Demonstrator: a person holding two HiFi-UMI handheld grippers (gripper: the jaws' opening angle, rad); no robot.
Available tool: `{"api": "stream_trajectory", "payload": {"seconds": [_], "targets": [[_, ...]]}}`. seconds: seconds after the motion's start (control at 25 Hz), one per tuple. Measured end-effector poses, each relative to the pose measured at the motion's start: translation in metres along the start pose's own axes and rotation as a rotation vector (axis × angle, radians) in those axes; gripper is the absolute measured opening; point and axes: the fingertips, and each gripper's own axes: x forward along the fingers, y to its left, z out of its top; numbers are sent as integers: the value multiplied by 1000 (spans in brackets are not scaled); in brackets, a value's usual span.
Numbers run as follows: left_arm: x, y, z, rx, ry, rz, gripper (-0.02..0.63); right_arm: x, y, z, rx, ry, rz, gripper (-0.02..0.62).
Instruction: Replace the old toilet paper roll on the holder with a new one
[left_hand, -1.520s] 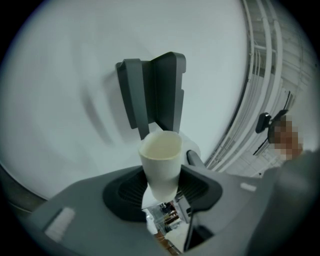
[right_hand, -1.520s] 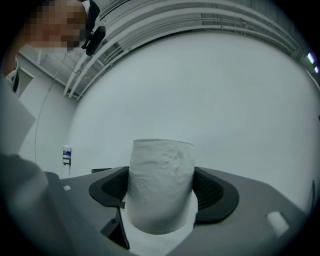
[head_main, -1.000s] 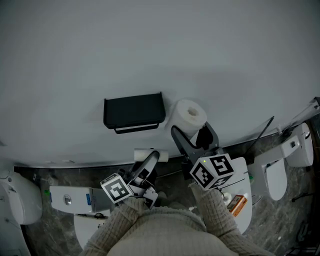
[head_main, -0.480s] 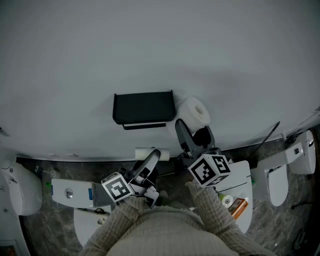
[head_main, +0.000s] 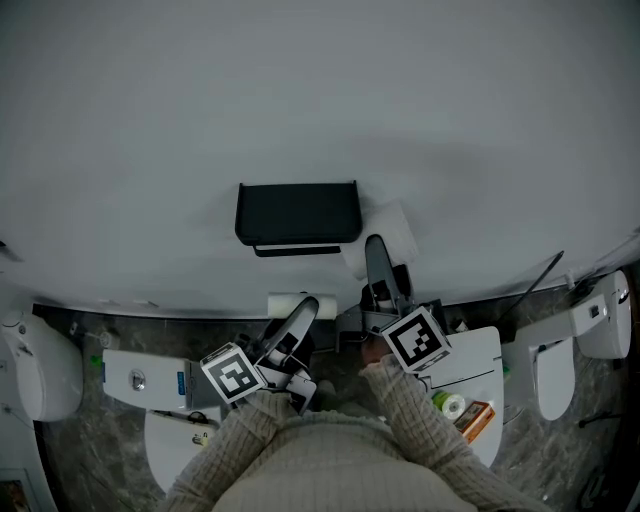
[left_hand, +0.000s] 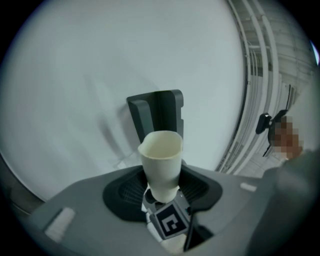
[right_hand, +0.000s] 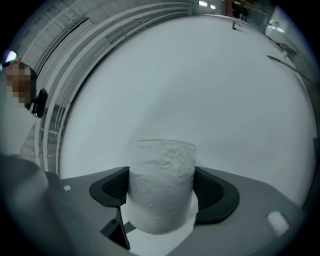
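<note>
White new toilet paper roll (right_hand: 161, 175) is clamped between the jaws of the right gripper (head_main: 380, 258), just beside the right end of the black holder (head_main: 297, 213) on the wall (head_main: 300, 90). Below the holder's lower edge, the left gripper (head_main: 300, 312) grasps the bare cardboard tube (left_hand: 161, 161).

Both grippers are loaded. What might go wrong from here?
1. The right gripper pinches the new roll across its soft sides; pushed against the holder, it may squash or slip out.
2. The roll sits close by the holder's right end, so it could bump that end instead of threading on.
3. The left gripper holds the empty tube, so it cannot steady anything.
</note>
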Motion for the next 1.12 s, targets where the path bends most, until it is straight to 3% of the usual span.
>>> {"api": "stream_trajectory", "payload": {"seconds": [0.16, 0.52, 0.92, 1.12], "targets": [[-4, -2, 8, 29, -20, 7, 178, -1, -7, -6, 156, -30, -10, 394], [-30, 8, 20, 14, -31, 23, 178, -6, -9, -34, 372, -69, -56, 393], [-42, 6, 33, 27, -52, 4, 178, -1, 8, -58, 426, -60, -38, 393], [-39, 8, 30, 31, -66, 31, 178, -1, 6, -57, 439, -44, -30, 393]]}}
